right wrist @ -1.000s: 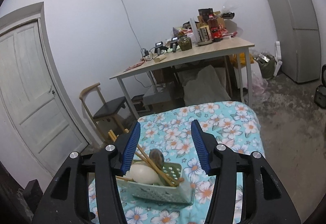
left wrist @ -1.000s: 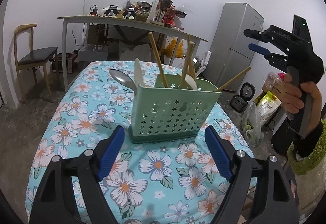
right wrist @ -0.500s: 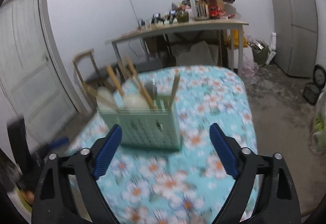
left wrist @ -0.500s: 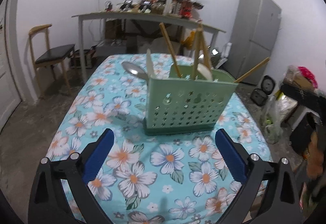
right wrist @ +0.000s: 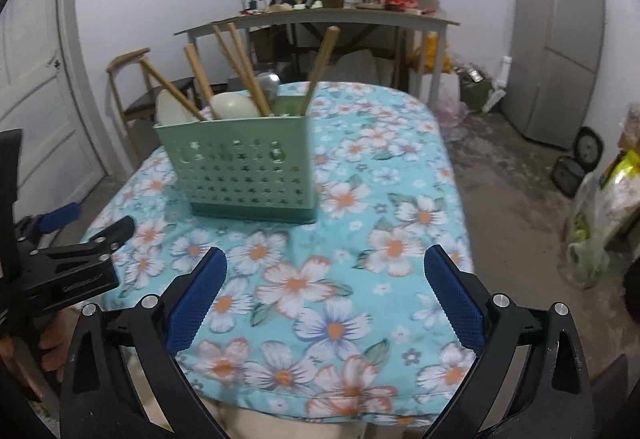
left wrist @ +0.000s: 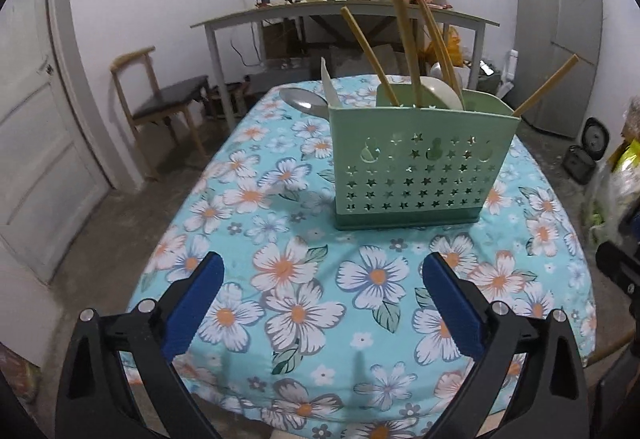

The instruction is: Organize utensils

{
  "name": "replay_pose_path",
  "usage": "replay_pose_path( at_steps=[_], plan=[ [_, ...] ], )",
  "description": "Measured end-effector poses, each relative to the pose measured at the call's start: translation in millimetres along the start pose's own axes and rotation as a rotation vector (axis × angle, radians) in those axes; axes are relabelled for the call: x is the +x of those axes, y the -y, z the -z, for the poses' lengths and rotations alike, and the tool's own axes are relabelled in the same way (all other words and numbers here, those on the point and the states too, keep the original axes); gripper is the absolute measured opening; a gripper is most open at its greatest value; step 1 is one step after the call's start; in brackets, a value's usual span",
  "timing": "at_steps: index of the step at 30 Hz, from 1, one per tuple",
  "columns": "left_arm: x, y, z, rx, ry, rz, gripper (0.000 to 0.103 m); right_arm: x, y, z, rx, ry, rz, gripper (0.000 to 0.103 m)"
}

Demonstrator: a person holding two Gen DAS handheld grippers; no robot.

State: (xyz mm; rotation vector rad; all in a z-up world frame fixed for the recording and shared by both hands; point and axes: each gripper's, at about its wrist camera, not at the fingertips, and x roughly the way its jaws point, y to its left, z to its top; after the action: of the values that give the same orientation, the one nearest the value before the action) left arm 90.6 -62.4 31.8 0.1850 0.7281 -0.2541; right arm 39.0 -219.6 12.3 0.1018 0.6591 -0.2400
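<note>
A pale green utensil caddy (left wrist: 420, 167) with star holes stands on the floral tablecloth (left wrist: 304, 311). It holds several wooden chopsticks (left wrist: 370, 55), a metal spoon (left wrist: 304, 101) and white spoons (left wrist: 440, 91). My left gripper (left wrist: 323, 263) hovers open over the cloth, short of the caddy, with nothing between its blue pads. In the right wrist view the caddy (right wrist: 244, 171) sits ahead to the left. My right gripper (right wrist: 325, 255) has its jaws opening, wide apart, nothing between them. The left gripper (right wrist: 90, 225) shows at the left edge there, held by a hand (right wrist: 52, 343).
Behind the table stand a wooden chair (left wrist: 160, 103), a cluttered grey desk (left wrist: 344, 11) and a grey fridge (left wrist: 560, 35). A white door (left wrist: 36, 159) is at the left. Bags (right wrist: 600, 211) and a rice cooker (left wrist: 596, 139) lie on the floor at the right.
Both grippers' jaws have spread wider. The right gripper has dropped from high above to just over the table's near edge. The left gripper's view has tilted down and swung left.
</note>
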Motion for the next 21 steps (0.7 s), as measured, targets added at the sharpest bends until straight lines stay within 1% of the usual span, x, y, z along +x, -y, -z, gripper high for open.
replay_pose_path(
  at_steps=[3,10,21],
  plan=[
    [-3.6,7.1,1.2,0.014,0.003,-0.027,0.097,-2.6,5.5,0.2,0.011,0.011,0.042,0.095],
    [-11.4,15.9,2.7,0.056,0.012,-0.047,0.097,-3.0,20.2,6.8,0.052,-0.009,0.071,0.095],
    [-13.0,13.0,7.3,0.037,-0.015,-0.067,0.097,-2.2,32.7,19.9,0.106,-0.049,0.075,0.095]
  ],
)
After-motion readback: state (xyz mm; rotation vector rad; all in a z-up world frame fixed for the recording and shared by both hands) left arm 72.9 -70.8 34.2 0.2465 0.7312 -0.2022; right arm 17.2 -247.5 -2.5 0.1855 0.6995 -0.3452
